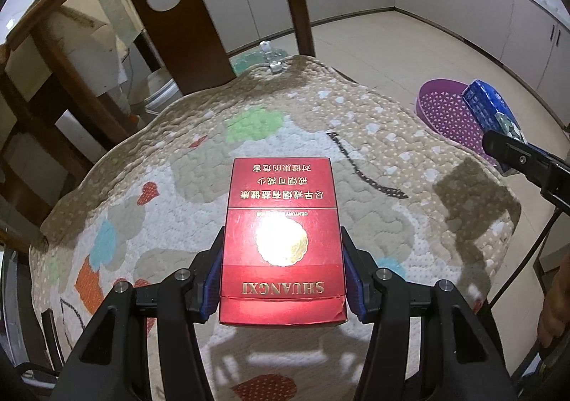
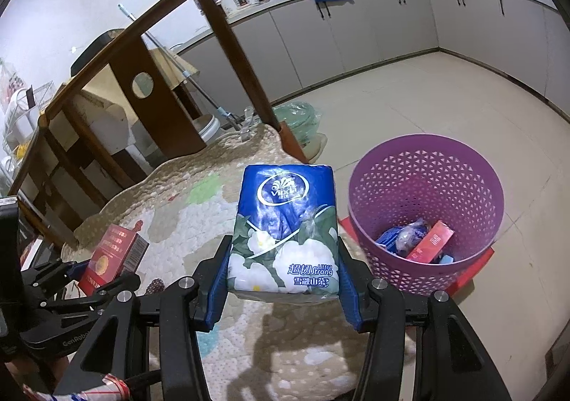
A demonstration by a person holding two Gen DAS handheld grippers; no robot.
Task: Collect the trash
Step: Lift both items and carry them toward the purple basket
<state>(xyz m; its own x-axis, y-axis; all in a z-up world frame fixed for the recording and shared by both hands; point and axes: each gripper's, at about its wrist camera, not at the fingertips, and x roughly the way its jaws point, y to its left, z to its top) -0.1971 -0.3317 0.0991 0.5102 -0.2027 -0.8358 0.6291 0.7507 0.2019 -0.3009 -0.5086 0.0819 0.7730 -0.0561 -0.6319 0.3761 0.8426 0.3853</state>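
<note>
Left gripper (image 1: 281,269): jaws part-open, clamped on the long sides of one red cigarette box (image 1: 281,240), held above the quilted surface (image 1: 320,116); likely light, stiff cardboard, crushable if squeezed. Right gripper (image 2: 283,271): jaws likewise clamped on one blue tissue pack (image 2: 285,230), soft, slick film, best gripped mid-body. One purple basket (image 2: 427,165) stands on the floor beside the surface, several discarded items inside.
</note>
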